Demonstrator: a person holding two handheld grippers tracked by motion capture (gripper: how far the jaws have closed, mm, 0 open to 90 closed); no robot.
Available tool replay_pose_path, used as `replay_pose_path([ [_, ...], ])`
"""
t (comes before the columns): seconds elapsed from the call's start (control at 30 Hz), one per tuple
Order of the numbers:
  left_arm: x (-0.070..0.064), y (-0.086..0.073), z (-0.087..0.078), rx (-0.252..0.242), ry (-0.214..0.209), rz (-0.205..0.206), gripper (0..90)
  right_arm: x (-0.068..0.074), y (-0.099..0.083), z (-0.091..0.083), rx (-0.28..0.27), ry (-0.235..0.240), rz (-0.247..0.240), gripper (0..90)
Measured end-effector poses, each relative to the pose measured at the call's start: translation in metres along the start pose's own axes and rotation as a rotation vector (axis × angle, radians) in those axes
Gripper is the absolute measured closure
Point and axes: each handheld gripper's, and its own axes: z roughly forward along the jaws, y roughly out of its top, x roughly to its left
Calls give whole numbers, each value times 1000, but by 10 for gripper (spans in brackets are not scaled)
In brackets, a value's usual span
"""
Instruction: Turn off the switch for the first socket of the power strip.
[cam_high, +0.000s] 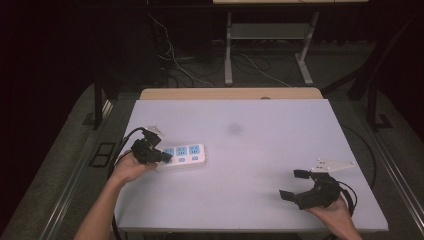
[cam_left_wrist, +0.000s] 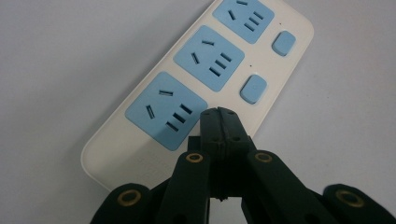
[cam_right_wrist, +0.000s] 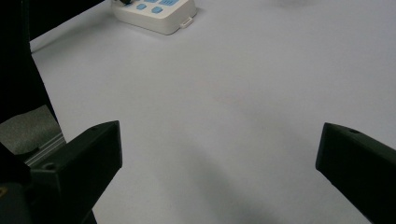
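High view places the cream-white plastic power strip with three pale-blue socket faces flat on the matte grey-white worktop, near its left edge, with the left tongs over the strip's near end. Left gripper view shows why they sit there: the two black jaws are pressed tight together into a single blunt tip, set down beside the nearest blue socket face, about where that socket's own switch would lie in line with the two rounded blue rocker buttons visible farther along. A closed tip works as a pressing finger, so the likely step is pushing a switch; whether it actually touches the surface I cannot tell.

The strip's housing is smooth and glossy with rounded corners, the socket faces are flat squares cut by narrow dark slots. It should slide easily on this smooth top if pushed sideways, so pressure ought to go straight down.

Right tongs rest well apart near the worktop's right front corner, jaws spread wide, gripping nothing, apparently waiting.
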Motion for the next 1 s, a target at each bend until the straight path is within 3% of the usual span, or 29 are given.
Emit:
replay_pose_path([
  [0.27, 4, -5, 0, -31, -27, -49, 898, 0, -1, -4, -8, -7, -1, 3],
  [1.0, 1, -4, 1, -25, -9, -59, 896, -2, -2, -6, -7, -12, 0, 3],
])
